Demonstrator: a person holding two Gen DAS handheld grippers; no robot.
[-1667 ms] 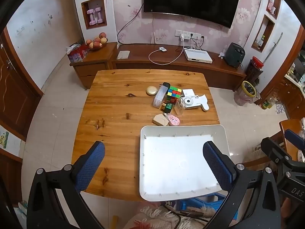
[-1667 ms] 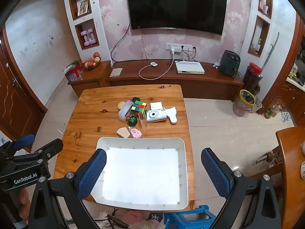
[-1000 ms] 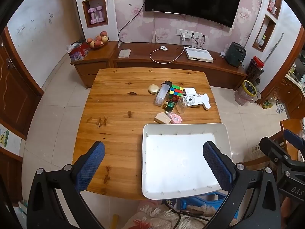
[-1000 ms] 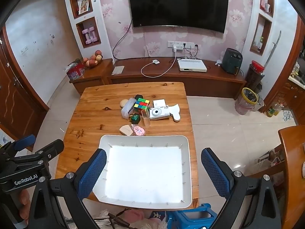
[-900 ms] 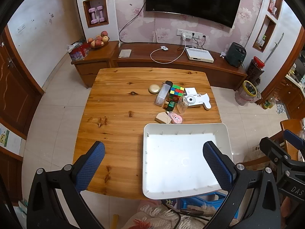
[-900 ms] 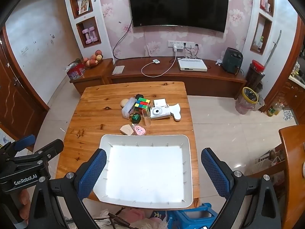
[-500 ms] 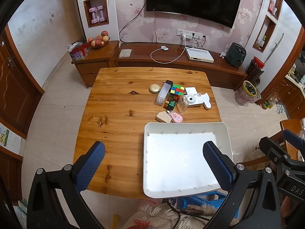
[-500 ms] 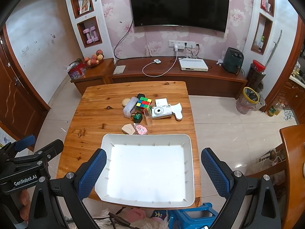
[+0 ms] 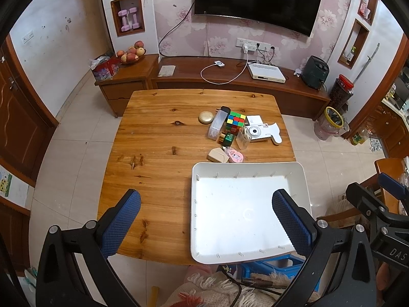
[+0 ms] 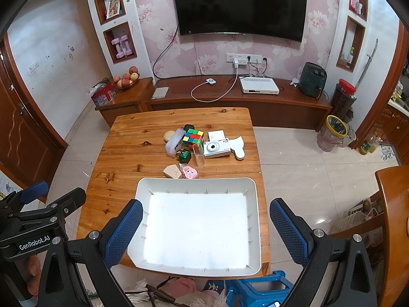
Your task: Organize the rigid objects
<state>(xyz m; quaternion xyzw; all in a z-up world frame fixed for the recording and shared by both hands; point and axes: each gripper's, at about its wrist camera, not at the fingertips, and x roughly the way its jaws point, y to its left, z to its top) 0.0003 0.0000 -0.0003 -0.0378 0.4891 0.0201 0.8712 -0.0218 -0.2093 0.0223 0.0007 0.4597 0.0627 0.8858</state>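
A white empty tray [image 9: 304, 179] [image 10: 257, 204] lies at the near right of the wooden table [image 9: 158, 138] [image 10: 122, 158]. Behind it lies a cluster: a Rubik's cube [image 9: 235, 124] [image 10: 193, 137], a white camera [image 9: 255, 133] [image 10: 216, 148], a clear cup [image 9: 242, 139] [image 10: 199, 156], a clear box [image 9: 217, 126] [image 10: 174, 142], a green block [image 9: 228, 139] [image 10: 185, 155], a beige case [image 9: 217, 155] [image 10: 172, 172], a pink item [image 9: 235, 157] [image 10: 189, 172] and a round tan compact [image 9: 205, 117] [image 10: 168, 135]. My left gripper [image 9: 204, 220] and right gripper [image 10: 205, 226] are open and empty, high above the near edge.
A TV stand [image 10: 230, 97] with a white box and cable runs behind the table. A fruit bowl [image 9: 131, 55] sits on a side cabinet. A wooden chair [image 10: 393, 217] is at the right. A blue stool [image 10: 258, 289] stands under the near edge.
Both grippers have shifted slightly, so the table and tray sit a little differently in view. Nothing on the table has moved. Both stay open.
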